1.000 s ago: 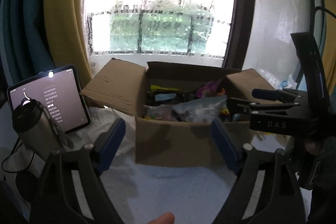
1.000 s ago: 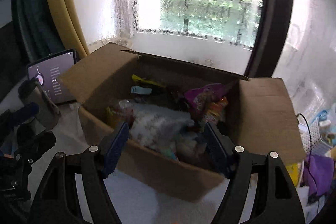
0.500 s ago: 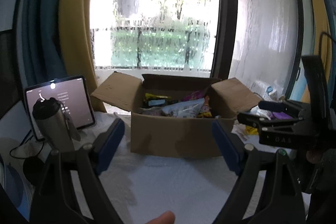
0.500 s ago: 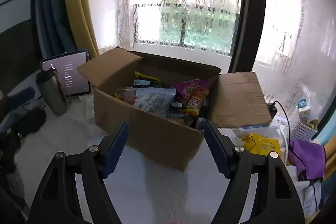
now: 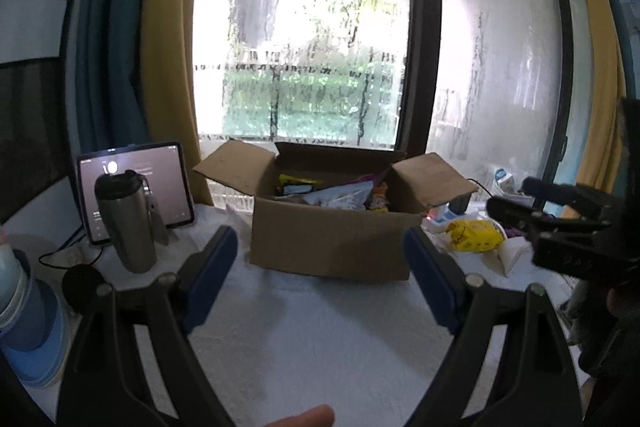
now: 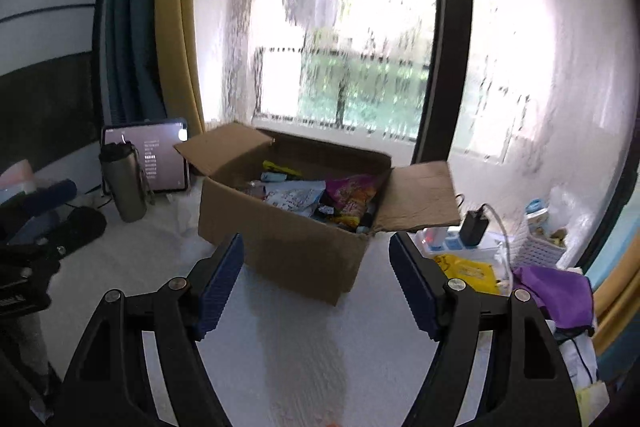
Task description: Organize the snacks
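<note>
An open cardboard box (image 5: 328, 243) full of snack packets (image 5: 340, 193) stands on the white cloth by the window; it also shows in the right wrist view (image 6: 288, 247), with a purple snack bag (image 6: 352, 191) on top. My left gripper (image 5: 320, 275) is open and empty, well back from the box's front. My right gripper (image 6: 316, 283) is open and empty, back from the box's near corner. The right gripper body shows at the right edge of the left wrist view (image 5: 560, 227).
A steel tumbler (image 5: 128, 223) and a lit tablet (image 5: 136, 187) stand left of the box. A yellow packet (image 5: 476, 235), a charger and power strip (image 6: 472, 231), a white basket (image 6: 540, 239) and a purple bag (image 6: 556, 299) lie to the right. A blue cup (image 5: 24, 327) is at far left.
Both grippers have pulled back and away from the box, which now looks smaller and farther off. Both stay open and empty.
</note>
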Action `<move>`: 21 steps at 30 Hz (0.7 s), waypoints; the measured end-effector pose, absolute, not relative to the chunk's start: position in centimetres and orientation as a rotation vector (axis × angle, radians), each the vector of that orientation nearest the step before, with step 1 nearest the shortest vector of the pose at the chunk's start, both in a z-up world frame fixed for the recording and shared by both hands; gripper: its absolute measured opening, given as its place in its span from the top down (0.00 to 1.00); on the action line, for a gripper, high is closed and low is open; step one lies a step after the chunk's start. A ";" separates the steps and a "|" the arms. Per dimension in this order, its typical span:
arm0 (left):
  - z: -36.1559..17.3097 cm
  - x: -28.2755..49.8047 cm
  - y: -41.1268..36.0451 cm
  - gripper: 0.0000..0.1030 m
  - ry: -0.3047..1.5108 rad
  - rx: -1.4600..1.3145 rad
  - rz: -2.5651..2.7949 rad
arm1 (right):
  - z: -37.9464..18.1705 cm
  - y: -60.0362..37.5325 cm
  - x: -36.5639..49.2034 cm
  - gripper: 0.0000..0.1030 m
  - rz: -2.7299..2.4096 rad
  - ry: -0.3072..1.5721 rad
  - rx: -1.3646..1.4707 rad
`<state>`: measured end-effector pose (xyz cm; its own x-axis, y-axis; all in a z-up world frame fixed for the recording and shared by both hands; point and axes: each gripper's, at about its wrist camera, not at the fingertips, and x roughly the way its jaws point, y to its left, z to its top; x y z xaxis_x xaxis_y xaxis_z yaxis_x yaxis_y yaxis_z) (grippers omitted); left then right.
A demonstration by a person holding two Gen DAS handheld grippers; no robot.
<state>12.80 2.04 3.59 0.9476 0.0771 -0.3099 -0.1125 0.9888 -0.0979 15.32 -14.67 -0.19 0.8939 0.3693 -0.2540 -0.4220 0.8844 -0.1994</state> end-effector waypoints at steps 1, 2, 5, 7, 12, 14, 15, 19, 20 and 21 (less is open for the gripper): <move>3.6 12.3 2.0 0.16 0.302 -0.113 0.095 | -0.2 -15.0 14.5 0.24 0.412 0.196 -0.252; 3.7 11.7 1.9 0.16 0.292 -0.110 0.094 | -0.2 -15.4 13.7 0.24 0.407 0.180 -0.249; 4.0 9.9 1.6 0.16 0.248 -0.090 0.083 | -0.6 -16.4 11.7 0.24 0.397 0.158 -0.245; 4.0 8.7 1.6 0.16 0.222 -0.085 0.080 | -1.2 -17.2 10.5 0.24 0.392 0.156 -0.240; 3.5 6.9 1.8 0.16 0.218 -0.113 0.085 | -2.4 -18.8 8.0 0.24 0.349 0.122 -0.243; 3.2 6.0 1.5 0.16 0.211 -0.114 0.099 | -3.0 -19.3 7.1 0.24 0.333 0.105 -0.232; 3.1 5.5 1.4 0.16 0.206 -0.111 0.104 | -3.3 -19.6 6.6 0.24 0.324 0.099 -0.224; 2.7 3.1 1.0 0.16 0.160 -0.077 0.135 | -4.9 -20.7 4.7 0.24 0.289 0.090 -0.207; 2.5 2.6 0.9 0.16 0.155 -0.071 0.137 | -5.2 -20.9 4.2 0.23 0.282 0.086 -0.210; 2.3 2.1 0.8 0.16 0.153 -0.065 0.138 | -5.5 -21.1 3.8 0.23 0.278 0.083 -0.215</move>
<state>2.05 0.84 2.32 0.9789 0.1321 -0.1562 -0.1421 0.9884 -0.0541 3.78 -21.06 -5.50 0.9584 0.2631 -0.1108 -0.2808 0.9389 -0.1990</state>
